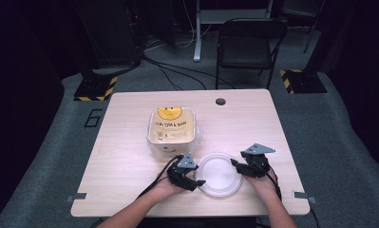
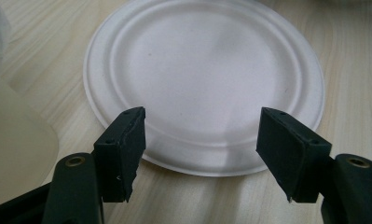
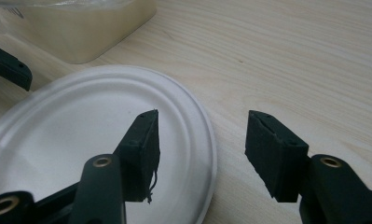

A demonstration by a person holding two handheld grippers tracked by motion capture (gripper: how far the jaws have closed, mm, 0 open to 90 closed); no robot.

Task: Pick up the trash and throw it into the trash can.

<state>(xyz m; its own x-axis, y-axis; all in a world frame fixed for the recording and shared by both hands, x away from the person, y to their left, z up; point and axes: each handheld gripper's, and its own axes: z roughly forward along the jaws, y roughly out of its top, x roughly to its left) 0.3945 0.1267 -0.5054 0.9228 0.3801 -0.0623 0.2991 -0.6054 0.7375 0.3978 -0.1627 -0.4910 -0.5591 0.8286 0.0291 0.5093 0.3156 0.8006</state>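
A white paper plate [image 1: 220, 174] is lying flat and face up near the front edge of the wooden table [image 1: 130, 161]; being round, it is showing no long axis, and nothing is sitting in it. The left gripper [image 1: 200, 182] is hovering at its left rim and the right gripper [image 1: 233, 162] at its right rim, both with jaws spread apart and nothing between the pads. Just behind the plate, a square cream container [image 1: 172, 126] with a smiley-face lid is sitting in clear wrap.
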